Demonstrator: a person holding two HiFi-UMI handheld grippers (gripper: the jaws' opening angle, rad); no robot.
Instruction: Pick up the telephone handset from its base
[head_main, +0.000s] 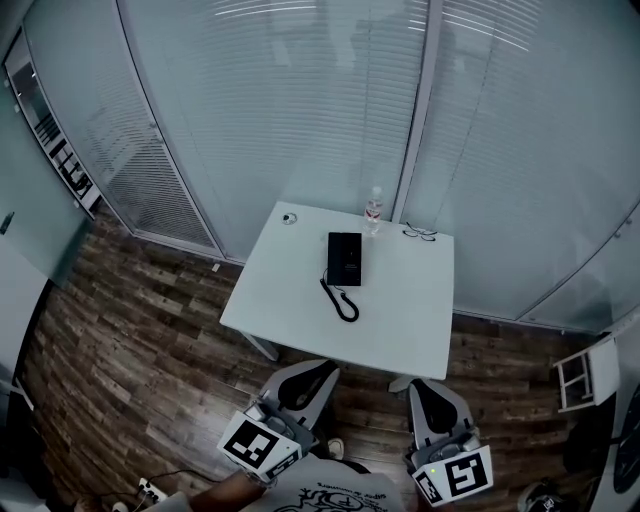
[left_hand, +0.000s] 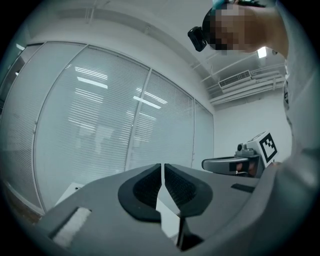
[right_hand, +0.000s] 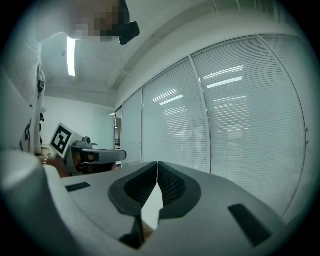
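Bottom of frame, short of table (head_main: 400, 330): left gripper (head_main: 312, 376), right gripper (head_main: 432, 392) closed, empty, on approach. Next: reach handset (head_main: 337, 258), open jaws.

Black telephone (head_main: 345, 258) and its black coiled cord (head_main: 343, 303), white table (head_main: 410, 325), red-labelled clear bottle (head_main: 373, 211), dark brown plank floor (head_main: 120, 330), pale finely striped blinds (head_main: 300, 100); the grey left gripper (head_main: 320, 372) and right gripper (head_main: 424, 388) carry black-and-white square markers

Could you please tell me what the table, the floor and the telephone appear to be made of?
The table looks like white laminate or painted board: smooth, matte, uniform. The floor looks like dark wood or wood-look planks: staggered boards with grain. The telephone looks like black plastic, though it is too small to be sure.
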